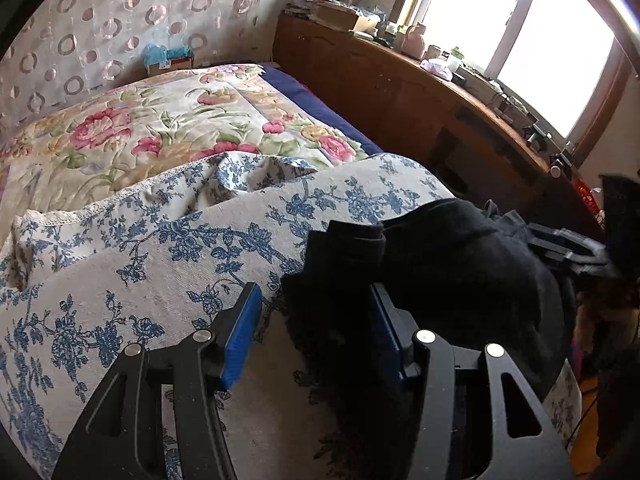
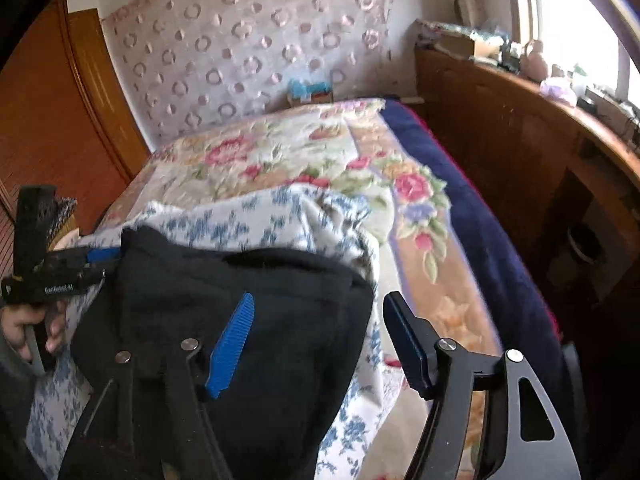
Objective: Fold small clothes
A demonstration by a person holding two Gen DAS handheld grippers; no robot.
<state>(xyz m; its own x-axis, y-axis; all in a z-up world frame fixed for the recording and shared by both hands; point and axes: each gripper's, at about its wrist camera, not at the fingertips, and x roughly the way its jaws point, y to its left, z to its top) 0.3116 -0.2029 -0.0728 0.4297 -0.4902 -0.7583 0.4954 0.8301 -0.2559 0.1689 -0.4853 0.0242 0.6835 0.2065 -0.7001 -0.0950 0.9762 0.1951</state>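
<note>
A black garment (image 1: 448, 272) lies on a blue-and-white floral cloth (image 1: 160, 264) spread over the bed. My left gripper (image 1: 316, 332) is open and low over the garment's left edge, with one blue pad on each side of that edge. My right gripper (image 2: 320, 340) is open above the garment's right side (image 2: 256, 312); its left pad is over the black fabric and its right pad is over the bed. The right gripper also shows at the garment's far right in the left wrist view (image 1: 568, 248). The left gripper shows at the left in the right wrist view (image 2: 60, 272).
A pink floral quilt (image 1: 168, 120) with a dark blue border (image 2: 480, 216) covers the bed behind. A long wooden cabinet (image 1: 400, 88) with clutter on top runs along the right under a bright window. A patterned curtain (image 2: 248, 40) hangs behind the bed.
</note>
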